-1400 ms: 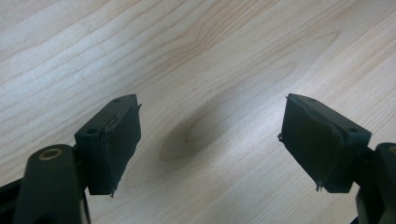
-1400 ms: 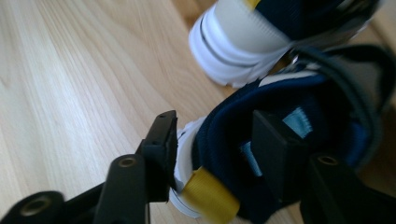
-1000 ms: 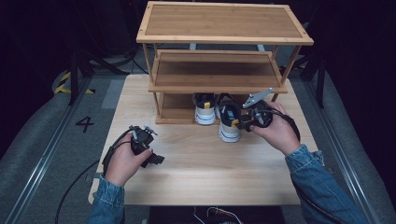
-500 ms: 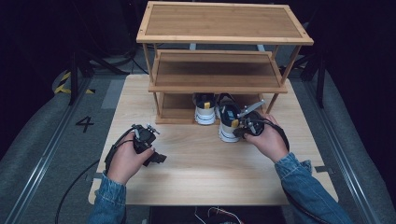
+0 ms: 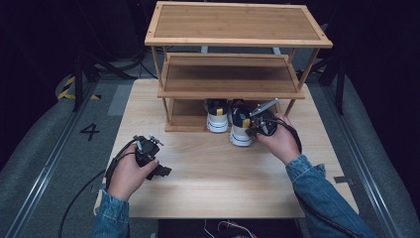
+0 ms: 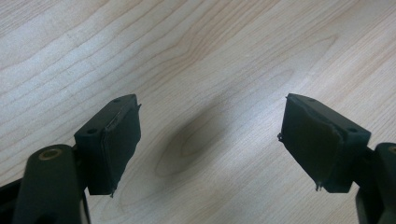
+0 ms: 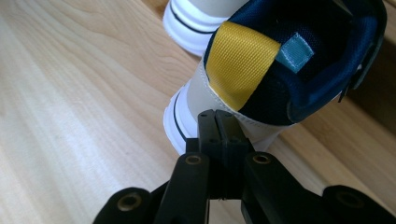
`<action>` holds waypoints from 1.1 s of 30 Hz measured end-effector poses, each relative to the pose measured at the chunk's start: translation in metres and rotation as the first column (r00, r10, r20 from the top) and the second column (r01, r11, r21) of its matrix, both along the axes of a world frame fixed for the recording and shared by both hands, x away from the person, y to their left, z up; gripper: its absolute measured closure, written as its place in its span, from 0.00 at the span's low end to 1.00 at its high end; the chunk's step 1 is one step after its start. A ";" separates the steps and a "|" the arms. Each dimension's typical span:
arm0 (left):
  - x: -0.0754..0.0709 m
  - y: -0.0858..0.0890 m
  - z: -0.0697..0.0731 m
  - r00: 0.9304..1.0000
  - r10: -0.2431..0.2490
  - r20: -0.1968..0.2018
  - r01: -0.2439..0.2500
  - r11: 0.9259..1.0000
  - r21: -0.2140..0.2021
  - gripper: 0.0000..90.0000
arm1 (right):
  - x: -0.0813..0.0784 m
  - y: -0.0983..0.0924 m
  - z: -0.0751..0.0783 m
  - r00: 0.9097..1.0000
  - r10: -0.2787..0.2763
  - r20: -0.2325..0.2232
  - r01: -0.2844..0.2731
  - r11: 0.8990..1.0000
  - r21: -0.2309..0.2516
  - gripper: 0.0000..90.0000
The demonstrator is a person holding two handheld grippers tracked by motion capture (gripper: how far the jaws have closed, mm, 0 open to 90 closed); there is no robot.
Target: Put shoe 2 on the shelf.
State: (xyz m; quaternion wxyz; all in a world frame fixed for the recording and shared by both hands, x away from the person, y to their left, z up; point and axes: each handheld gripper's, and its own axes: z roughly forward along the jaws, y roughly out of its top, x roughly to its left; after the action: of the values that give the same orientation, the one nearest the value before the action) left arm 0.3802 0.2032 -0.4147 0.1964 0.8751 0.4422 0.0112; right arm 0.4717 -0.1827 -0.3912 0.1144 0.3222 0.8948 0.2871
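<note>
Right gripper (image 5: 258, 128): black two-jaw tool in the person's right hand (image 5: 280, 141); its jaws have just been closing and now meet pad to pad, nothing between them, tips at the heel of the nearer shoe in the right gripper view.
Nearer shoe (image 7: 261, 74): white-soled high-top sneaker with pale grey heel panel, woven yellow heel strip, navy mesh collar and small teal tag; it stands upright on the worktop, heel just in front of the rack's bottom shelf, toward the far right.
Second shoe (image 5: 217, 115): matching sneaker, white sole and yellow heel strip, just beside the first on its left, toe under the rack.
Left gripper (image 6: 210, 144): black jaws with flat, worn rubber pads standing wide apart, empty, hovering over bare wood; held in the left hand (image 5: 130, 173) near the worktop's front left corner.
Rack (image 5: 237, 42): three-tier slatted bamboo shoe rack with thin angled legs, at the far edge of the worktop.
Worktop (image 5: 208, 188): pale, smooth wooden table with wavy grain and an oval knot.
Room: dark surround; grey floor (image 5: 44, 158) bearing a painted numeral 4 (image 5: 89, 131) and black-and-yellow tape (image 5: 67, 88).
Person: blue denim sleeves (image 5: 317, 188).
</note>
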 end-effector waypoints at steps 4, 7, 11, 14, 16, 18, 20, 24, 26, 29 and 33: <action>-0.001 0.001 0.000 1.000 0.002 -0.002 -0.002 1.000 -0.002 0.23 | 0.006 0.003 0.000 1.000 -0.006 0.016 0.007 1.000 -0.008 1.00; 0.000 0.002 -0.001 1.000 0.000 -0.002 0.000 1.000 -0.003 0.23 | 0.011 0.003 -0.002 1.000 -0.015 0.021 0.014 1.000 0.007 1.00; 0.001 0.002 -0.001 1.000 -0.002 -0.004 0.002 1.000 -0.003 0.23 | 0.017 0.003 -0.005 0.999 -0.035 0.036 0.034 0.999 0.026 1.00; -0.001 0.003 -0.002 1.000 -0.001 -0.005 0.001 1.000 -0.006 0.22 | 0.019 0.004 -0.008 0.996 -0.051 0.074 0.049 0.998 0.027 1.00; -0.002 0.005 -0.002 1.000 0.007 -0.007 -0.007 1.000 -0.005 0.22 | 0.021 0.004 -0.011 0.994 -0.062 0.090 0.059 0.998 0.034 1.00; -0.003 0.007 -0.002 1.000 0.013 -0.004 -0.013 1.000 -0.004 0.22 | 0.022 0.003 -0.013 0.992 -0.067 0.111 0.064 0.997 0.032 1.00; -0.004 0.009 -0.001 1.000 0.018 -0.008 -0.018 1.000 -0.007 0.22 | 0.024 0.004 -0.014 0.990 -0.073 0.124 0.070 0.997 0.027 1.00; -0.007 0.014 -0.002 0.999 0.031 -0.006 -0.031 1.000 -0.002 0.22 | 0.027 0.006 -0.017 0.984 -0.083 0.155 0.080 0.996 0.026 1.00; -0.009 0.016 -0.003 0.999 0.037 -0.014 -0.037 0.999 -0.003 0.22 | 0.027 0.007 -0.018 0.981 -0.087 0.173 0.085 0.996 0.016 1.00; -0.012 0.019 -0.003 0.999 0.049 -0.012 -0.049 0.999 -0.005 0.22 | 0.030 0.009 -0.019 0.979 -0.086 0.186 0.087 0.996 0.003 0.99; -0.013 0.021 -0.004 0.998 0.056 -0.013 -0.056 0.998 -0.006 0.22 | 0.033 0.009 -0.021 0.976 -0.093 0.196 0.092 0.996 0.011 0.99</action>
State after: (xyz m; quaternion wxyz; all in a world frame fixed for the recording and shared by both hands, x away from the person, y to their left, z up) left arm 0.3671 0.2237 -0.4184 0.1961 0.8617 0.4678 0.0095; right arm 0.5044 -0.1741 -0.4121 0.2149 0.3337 0.8630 0.3126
